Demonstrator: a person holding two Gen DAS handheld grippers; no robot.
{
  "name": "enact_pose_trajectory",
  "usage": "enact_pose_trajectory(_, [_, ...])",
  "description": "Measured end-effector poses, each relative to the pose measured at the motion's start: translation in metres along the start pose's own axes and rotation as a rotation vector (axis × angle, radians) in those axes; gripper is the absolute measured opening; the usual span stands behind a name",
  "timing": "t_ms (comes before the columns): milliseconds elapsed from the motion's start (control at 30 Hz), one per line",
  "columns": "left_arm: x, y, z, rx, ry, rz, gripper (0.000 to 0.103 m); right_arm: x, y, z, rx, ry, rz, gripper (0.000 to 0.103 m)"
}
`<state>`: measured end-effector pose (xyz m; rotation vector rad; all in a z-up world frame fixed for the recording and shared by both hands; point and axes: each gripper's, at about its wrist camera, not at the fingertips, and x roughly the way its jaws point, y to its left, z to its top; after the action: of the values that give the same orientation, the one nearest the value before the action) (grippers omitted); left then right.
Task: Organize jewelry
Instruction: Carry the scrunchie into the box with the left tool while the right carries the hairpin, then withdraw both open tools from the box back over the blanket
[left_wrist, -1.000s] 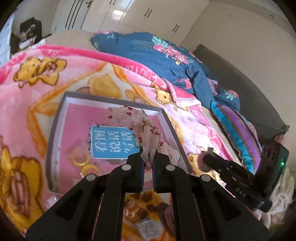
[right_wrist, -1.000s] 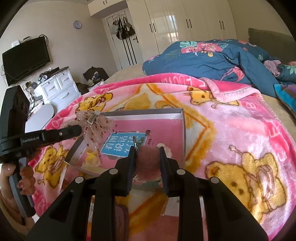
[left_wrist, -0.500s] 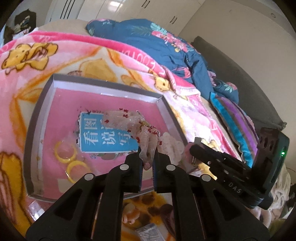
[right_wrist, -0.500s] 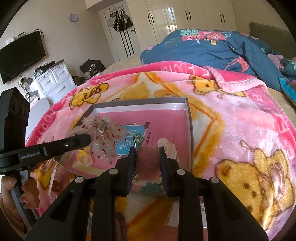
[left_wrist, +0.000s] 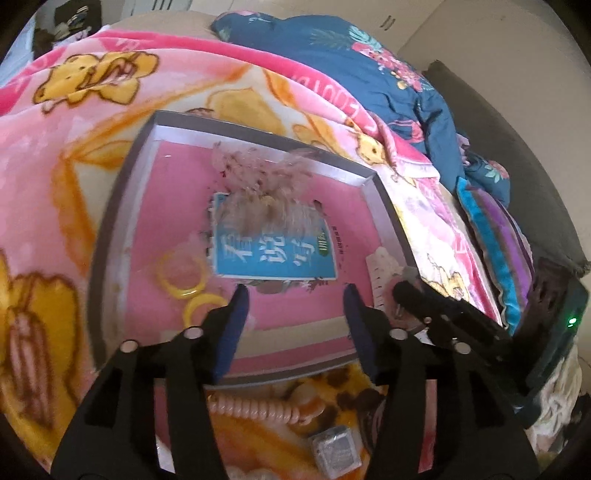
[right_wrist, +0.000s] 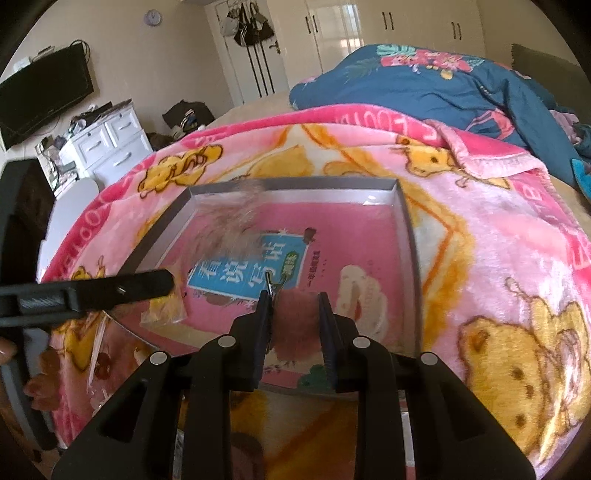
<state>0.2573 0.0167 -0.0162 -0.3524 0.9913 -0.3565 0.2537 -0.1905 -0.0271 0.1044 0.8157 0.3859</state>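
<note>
The left gripper (left_wrist: 293, 293) is opening, nothing between its pads, and a blurred sheer hair tie (left_wrist: 266, 192) drops over the box (left_wrist: 388, 206) on the blanket (right_wrist: 498, 236), likely where the jewelry gets gathered. The right gripper (right_wrist: 291, 299) is clamped on a pink pompom (right_wrist: 297, 308), hovering above the box's near edge, probably next in. 2 yellow rings (left_wrist: 183, 277) already lie inside. The blue label (left_wrist: 277, 254) reads 看说写.

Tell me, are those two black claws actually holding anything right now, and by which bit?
The right gripper pinches a fluffy pink pompom across its middle. The left gripper is opening with nothing between its fingers; a blurred sheer hair bow lies beyond them.
</note>
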Motion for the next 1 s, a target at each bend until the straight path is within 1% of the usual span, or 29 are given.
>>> enact_pose_trajectory(100, [-0.012,0.003,0.001,-0.012,-0.021,0.007,0.051,0.008,0.005,-0.003,-0.011,0.019,-0.013,0.028])
enact_pose_trajectory(133, [-0.016,0.003,0.002,-0.016,-0.028,0.008,0.052,0.009,0.005,-0.004,-0.007,0.024,-0.014,0.033])
enact_pose_trajectory(167, [-0.019,0.003,0.002,-0.017,-0.036,0.008,0.055,0.009,0.006,-0.005,-0.002,0.023,-0.013,0.041])
enact_pose_trajectory(200, [-0.023,0.003,0.002,-0.017,-0.045,0.011,0.058,0.007,0.006,-0.006,0.004,0.013,-0.017,0.046])
enact_pose_trajectory(233, [-0.027,0.003,0.002,-0.016,-0.053,0.021,0.059,0.004,0.006,-0.006,0.008,0.004,-0.024,0.054])
enact_pose_trajectory(267, [-0.03,0.002,0.002,-0.014,-0.06,0.031,0.063,0.001,0.006,-0.007,0.007,-0.007,-0.025,0.055])
enact_pose_trajectory(333, [-0.035,0.0,0.002,-0.003,-0.071,0.043,0.064,-0.004,0.005,-0.007,0.002,-0.017,-0.024,0.055])
enact_pose_trajectory(400, [-0.04,-0.002,0.002,0.002,-0.082,0.055,0.069,-0.01,0.003,-0.007,0.012,-0.024,-0.016,0.059])
enact_pose_trajectory(433, [-0.043,-0.003,0.002,0.004,-0.088,0.061,0.07,-0.015,0.001,-0.007,0.025,-0.033,-0.013,0.063])
enact_pose_trajectory(467, [-0.046,-0.004,0.002,0.005,-0.093,0.064,0.074,-0.02,-0.001,-0.008,0.037,-0.045,-0.011,0.067])
enact_pose_trajectory(500, [-0.048,-0.005,0.001,0.005,-0.098,0.065,0.078,-0.024,-0.003,-0.008,0.045,-0.054,-0.011,0.068])
enact_pose_trajectory(633, [-0.058,-0.01,-0.001,0.023,-0.113,0.077,0.085,-0.042,-0.008,-0.008,0.063,-0.084,-0.008,0.078])
enact_pose_trajectory(700, [-0.063,-0.013,-0.003,0.024,-0.12,0.082,0.093,-0.049,-0.007,-0.008,0.062,-0.096,-0.004,0.081])
enact_pose_trajectory(800, [-0.069,-0.015,-0.004,0.023,-0.129,0.083,0.093,-0.059,-0.004,-0.008,0.055,-0.114,0.001,0.084])
enact_pose_trajectory(1000, [-0.088,-0.013,-0.005,0.009,-0.165,0.092,0.094,-0.074,-0.003,-0.008,0.056,-0.136,0.01,0.086])
